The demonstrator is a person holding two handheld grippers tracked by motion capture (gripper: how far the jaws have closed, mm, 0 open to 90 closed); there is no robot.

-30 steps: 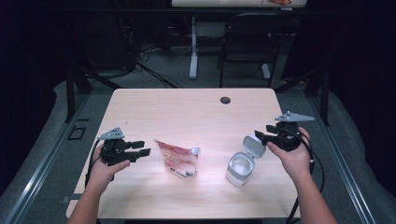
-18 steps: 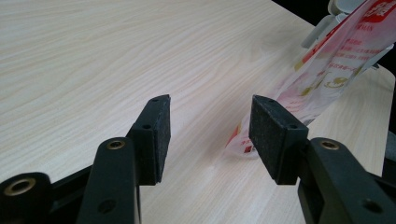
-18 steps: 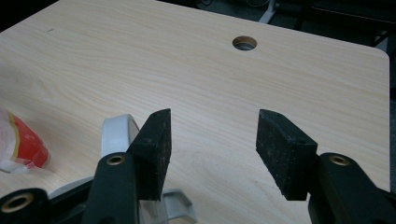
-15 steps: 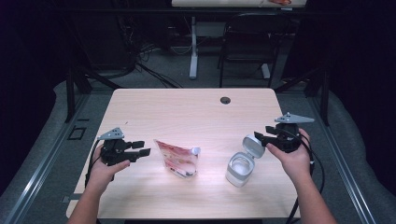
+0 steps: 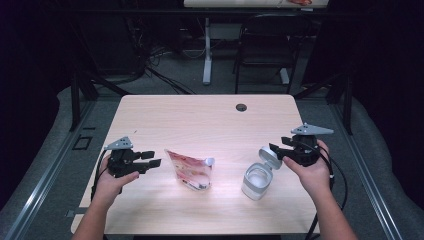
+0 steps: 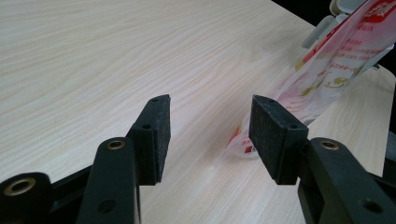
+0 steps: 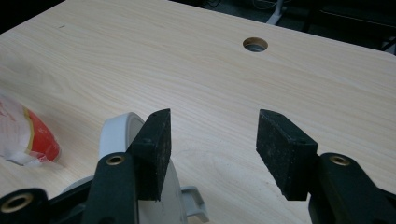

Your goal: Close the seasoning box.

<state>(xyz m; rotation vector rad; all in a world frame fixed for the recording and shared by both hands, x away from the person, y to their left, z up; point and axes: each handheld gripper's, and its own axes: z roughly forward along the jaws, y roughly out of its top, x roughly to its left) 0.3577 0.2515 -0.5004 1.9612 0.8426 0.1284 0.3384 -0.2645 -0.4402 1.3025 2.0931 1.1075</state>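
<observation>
A red-and-white plastic pouch (image 5: 191,170) with a white spout stands on the wooden table (image 5: 200,120) near its front middle. To its right stands a clear round container (image 5: 257,180) with its white flip lid (image 5: 269,155) hinged open. My left gripper (image 5: 152,158) hovers left of the pouch, open and empty; the left gripper view has the pouch (image 6: 327,65) just beyond the jaws, to the right. My right gripper (image 5: 276,151) hangs open beside the lid; the right gripper view shows the lid (image 7: 122,133) partly behind the left jaw, with nothing between the pads.
A round cable hole (image 5: 241,107) sits near the table's far edge. Behind the table stand a dark chair (image 5: 265,55) and a white desk leg (image 5: 207,50) on grey floor. Cables trail from both grippers toward the front edge.
</observation>
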